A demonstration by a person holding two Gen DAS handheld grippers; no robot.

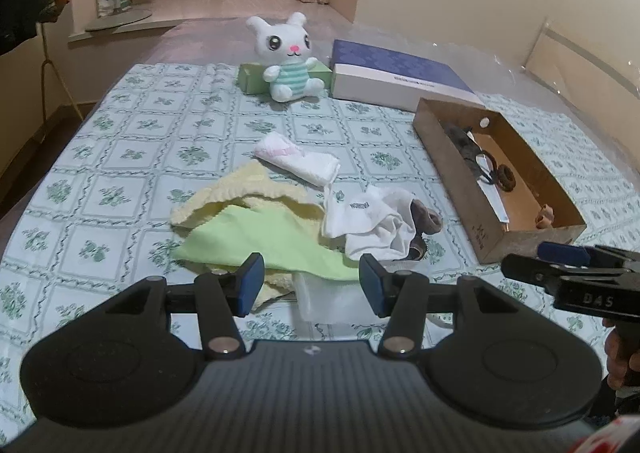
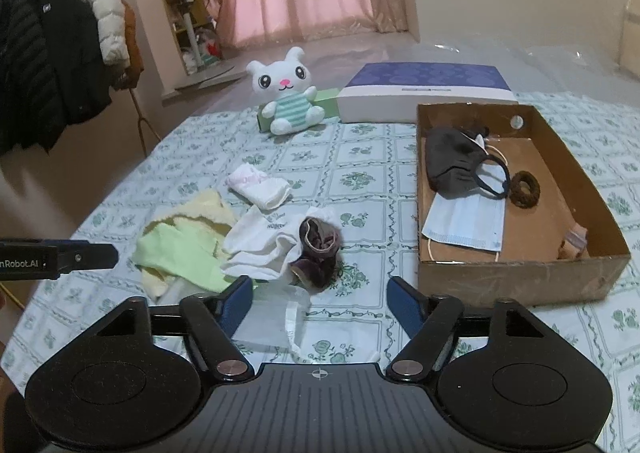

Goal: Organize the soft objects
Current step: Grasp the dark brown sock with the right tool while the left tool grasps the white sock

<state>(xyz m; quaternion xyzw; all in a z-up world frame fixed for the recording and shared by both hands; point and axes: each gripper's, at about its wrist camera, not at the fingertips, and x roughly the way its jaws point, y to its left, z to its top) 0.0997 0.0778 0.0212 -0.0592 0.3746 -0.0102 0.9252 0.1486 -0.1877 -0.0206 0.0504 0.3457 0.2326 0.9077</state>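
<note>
1. Left gripper hung with fingers apart, empty, over the green cloth.
2. Right gripper was likewise parted, gripping nothing, near the white sock.
3. Both lay piled on the bed, beside the cardboard box.

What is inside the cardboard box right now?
Inside the cardboard box lie a black face mask overlapping a light blue face mask, a brown hair tie, and a small pinkish item in the near right corner. The floor under the masks is covered.
</note>
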